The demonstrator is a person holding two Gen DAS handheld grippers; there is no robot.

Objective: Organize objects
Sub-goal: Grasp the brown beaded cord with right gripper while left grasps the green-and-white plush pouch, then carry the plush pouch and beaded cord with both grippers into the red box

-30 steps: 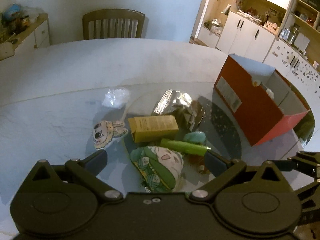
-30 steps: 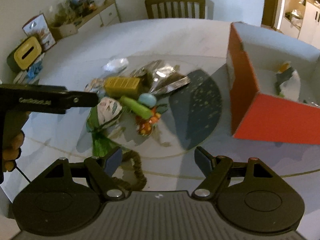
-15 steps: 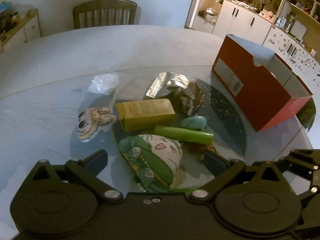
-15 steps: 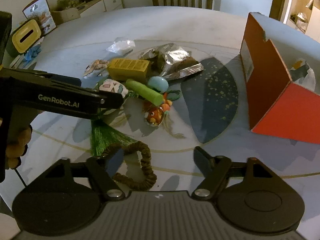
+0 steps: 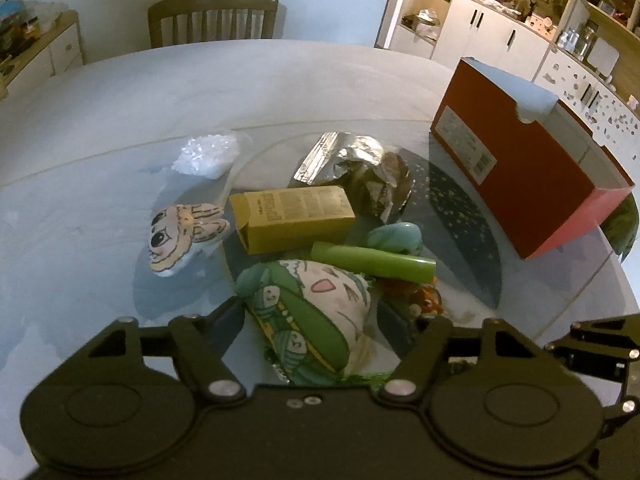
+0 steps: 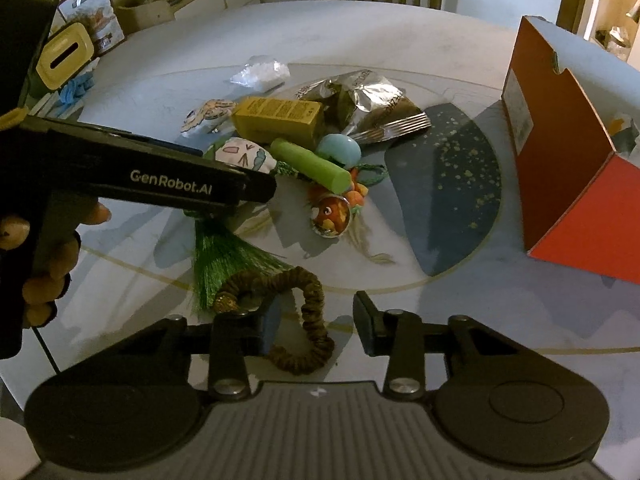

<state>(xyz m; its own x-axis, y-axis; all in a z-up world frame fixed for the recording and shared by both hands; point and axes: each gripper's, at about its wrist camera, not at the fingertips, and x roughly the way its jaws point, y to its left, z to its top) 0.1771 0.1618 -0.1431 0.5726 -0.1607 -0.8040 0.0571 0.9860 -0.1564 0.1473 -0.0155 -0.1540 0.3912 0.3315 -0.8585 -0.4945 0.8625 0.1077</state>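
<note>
A pile lies mid-table: a green and white pouch (image 5: 316,312) with a green tassel (image 6: 216,256), a yellow carton (image 5: 294,218), a green tube (image 5: 372,261), a blue egg-shaped thing (image 5: 396,236), a foil bag (image 5: 360,168), a bunny sticker (image 5: 182,236), a clear wrapper (image 5: 206,154) and an orange charm (image 6: 332,214). My left gripper (image 5: 316,316) is open, its fingers on either side of the pouch, just above it. My right gripper (image 6: 316,320) is open over a brown scrunchie (image 6: 304,320). An open red box (image 5: 520,168) stands at the right, something inside it (image 6: 622,128).
A round glass turntable (image 6: 452,184) sits on the marble table. A chair (image 5: 212,16) stands at the far side. A sideboard with clutter (image 6: 80,52) is at the left; white cabinets (image 5: 500,32) at the back right.
My left gripper has moved forward and lower, so the pouch now lies between its fingers. My right gripper has dropped toward the scrunchie. Both stay open.
</note>
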